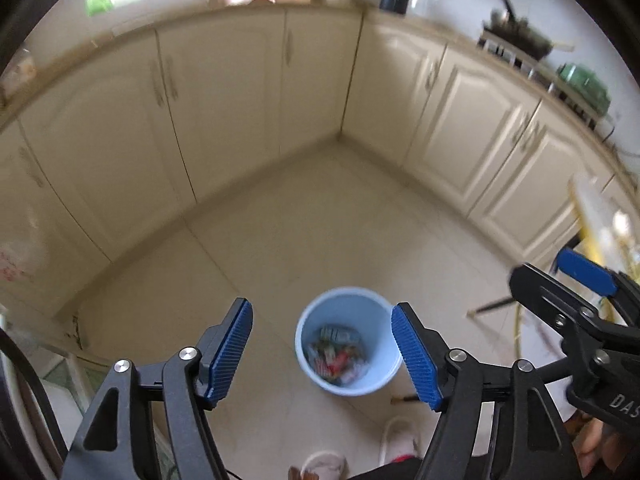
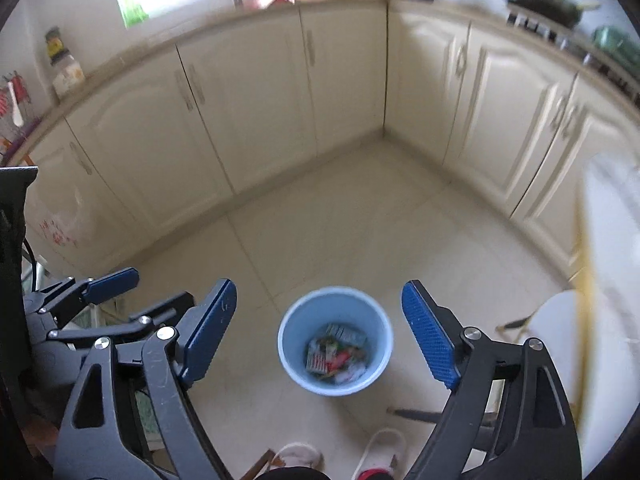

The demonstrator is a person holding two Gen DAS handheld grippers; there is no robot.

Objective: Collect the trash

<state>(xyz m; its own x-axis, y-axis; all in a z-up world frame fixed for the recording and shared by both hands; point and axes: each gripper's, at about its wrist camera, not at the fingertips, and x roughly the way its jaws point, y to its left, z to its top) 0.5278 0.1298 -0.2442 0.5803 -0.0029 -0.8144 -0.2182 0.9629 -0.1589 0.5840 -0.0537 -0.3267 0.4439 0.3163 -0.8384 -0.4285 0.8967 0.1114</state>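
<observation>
A light blue bin (image 1: 348,340) stands on the tiled floor below both grippers, with crumpled wrappers and paper trash (image 1: 338,354) in its bottom. My left gripper (image 1: 322,354) hangs high above it, open, nothing between its blue pads. In the right wrist view the same bin (image 2: 335,338) with its trash (image 2: 338,354) sits between the spread fingers of my right gripper (image 2: 320,332), also open and empty. The right gripper (image 1: 560,276) shows at the right edge of the left view; the left gripper (image 2: 140,292) shows at the left of the right view.
Cream cabinets (image 1: 248,92) wrap the kitchen corner under a worktop holding a stove with a pan (image 1: 516,32). A person's slippered feet (image 2: 340,460) stand just behind the bin. A white chair (image 2: 560,320) and a table edge (image 2: 612,260) lie to the right.
</observation>
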